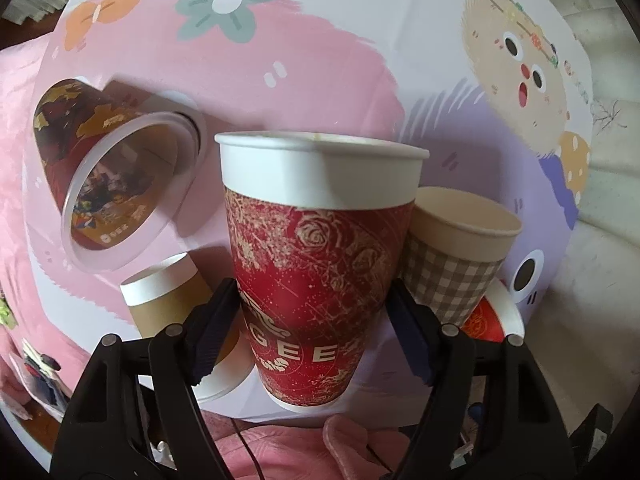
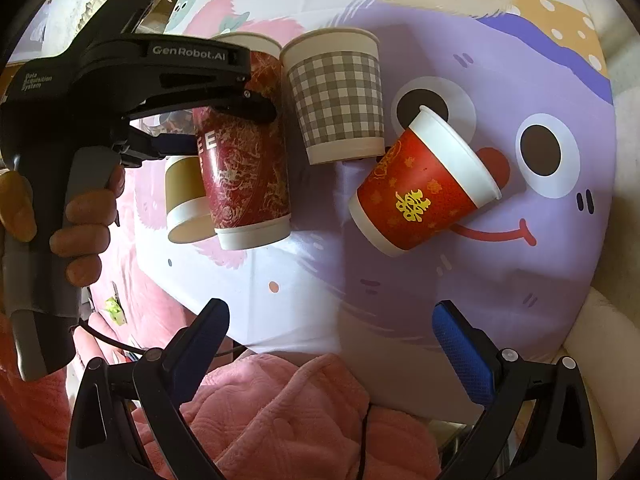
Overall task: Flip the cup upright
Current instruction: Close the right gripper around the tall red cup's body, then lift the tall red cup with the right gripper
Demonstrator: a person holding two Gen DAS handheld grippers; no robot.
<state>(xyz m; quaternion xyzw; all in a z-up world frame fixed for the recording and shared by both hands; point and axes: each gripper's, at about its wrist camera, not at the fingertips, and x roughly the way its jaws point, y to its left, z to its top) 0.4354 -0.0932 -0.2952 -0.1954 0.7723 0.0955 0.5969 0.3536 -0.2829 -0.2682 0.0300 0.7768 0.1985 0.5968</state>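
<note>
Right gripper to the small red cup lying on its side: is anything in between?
Nothing visible. Only bare tablecloth lies between the open right gripper and the small red cup. The checked cup stands upright just left of its base, off the direct line.

Tall red paper cup (image 1: pixel 316 280): matt, white rim. Grey-checked paper cup (image 2: pixel 336 100) matt. Printed tablecloth (image 2: pixel 400 280) smooth. Pink quilted cloth (image 2: pixel 280 420) soft.

five paper cups (image 1: pixel 320 264), two tools (image 2: pixel 328 344), one printed tablecloth (image 2: pixel 400 280)
</note>
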